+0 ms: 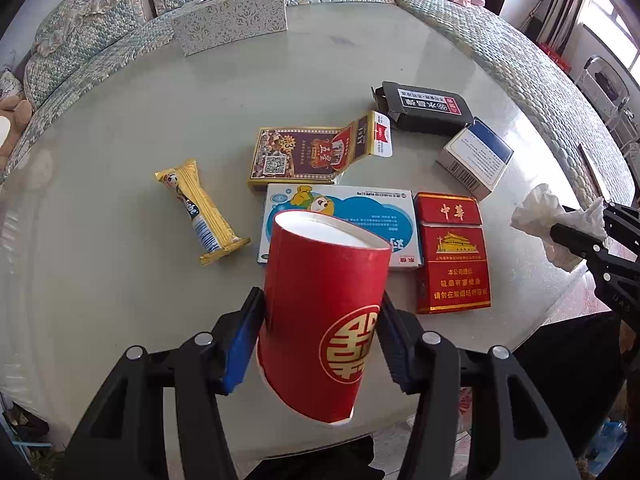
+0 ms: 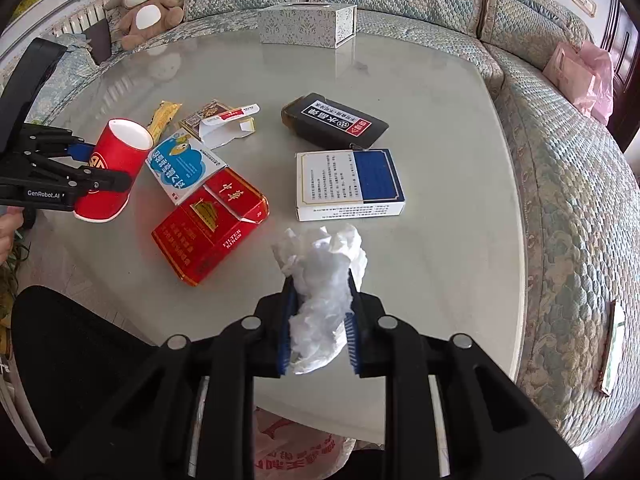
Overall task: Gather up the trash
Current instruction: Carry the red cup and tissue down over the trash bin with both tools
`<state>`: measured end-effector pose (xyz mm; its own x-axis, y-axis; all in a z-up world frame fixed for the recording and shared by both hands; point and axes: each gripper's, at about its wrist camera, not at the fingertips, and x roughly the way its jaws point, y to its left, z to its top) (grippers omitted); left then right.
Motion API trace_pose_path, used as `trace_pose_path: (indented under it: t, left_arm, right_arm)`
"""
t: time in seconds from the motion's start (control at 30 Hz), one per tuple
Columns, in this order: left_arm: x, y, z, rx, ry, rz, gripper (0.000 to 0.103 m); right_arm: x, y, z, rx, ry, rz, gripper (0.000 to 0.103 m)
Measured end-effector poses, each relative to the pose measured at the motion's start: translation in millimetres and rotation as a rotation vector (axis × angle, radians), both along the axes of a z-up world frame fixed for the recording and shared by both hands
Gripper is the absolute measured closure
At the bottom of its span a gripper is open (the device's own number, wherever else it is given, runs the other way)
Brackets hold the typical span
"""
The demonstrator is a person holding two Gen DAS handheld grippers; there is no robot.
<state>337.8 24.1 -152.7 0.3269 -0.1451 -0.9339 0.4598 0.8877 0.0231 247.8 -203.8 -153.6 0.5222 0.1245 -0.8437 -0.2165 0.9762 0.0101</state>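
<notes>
R wrist view only: teddy bear [image 2: 144, 4] on sofa, plastic bag [image 2: 296, 444] on floor below table edge. L wrist view shows the full yellow snack wrapper [image 1: 200, 212].

L gripper [image 1: 320, 344] clamped on red paper cup [image 1: 324, 316], pads on both sides, cup tilted, off the table [image 1: 120, 120]. R gripper [image 2: 320, 320] closed tight on crumpled white tissue [image 2: 320, 280], wad sticking out past the tips. 5 boxes left on table, incl. red cigarette pack [image 2: 208, 224], blue-white box [image 2: 348, 184].
</notes>
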Motion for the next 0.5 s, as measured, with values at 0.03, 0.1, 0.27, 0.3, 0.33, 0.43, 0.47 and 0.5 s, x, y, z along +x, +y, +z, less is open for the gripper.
trace_pose_path:
  t: [0.03,0.1,0.27,0.3,0.33,0.43,0.47,0.5]
  left_arm:
    - [-1,2,2,0.002,-0.005,0.008,0.049]
    - [-2,5,6,-0.021,-0.003,0.015,0.049]
    - [-13,9,24,-0.034,-0.024,0.02,0.049]
    - [-16,10,29,-0.042,-0.029,0.02,0.049]
    - [-20,10,33,-0.044,-0.036,0.018,0.049]
    - [-36,8,47,-0.042,-0.067,0.004,0.049]
    - [-43,9,52,-0.045,-0.075,0.001,0.049]
    - [-49,8,57,-0.048,-0.084,-0.003,0.049]
  right_arm:
    - [0,1,2,-0.005,-0.006,0.001,0.081]
    - [-2,3,7,-0.011,-0.017,0.004,0.081]
    - [-6,8,24,-0.001,-0.044,0.007,0.081]
    - [-8,9,28,0.002,-0.05,0.008,0.081]
    - [-11,10,32,0.004,-0.056,0.011,0.081]
    - [-21,15,45,0.001,-0.076,0.021,0.081]
    - [-25,16,49,-0.003,-0.084,0.024,0.081]
    - [-29,18,54,-0.006,-0.094,0.026,0.081]
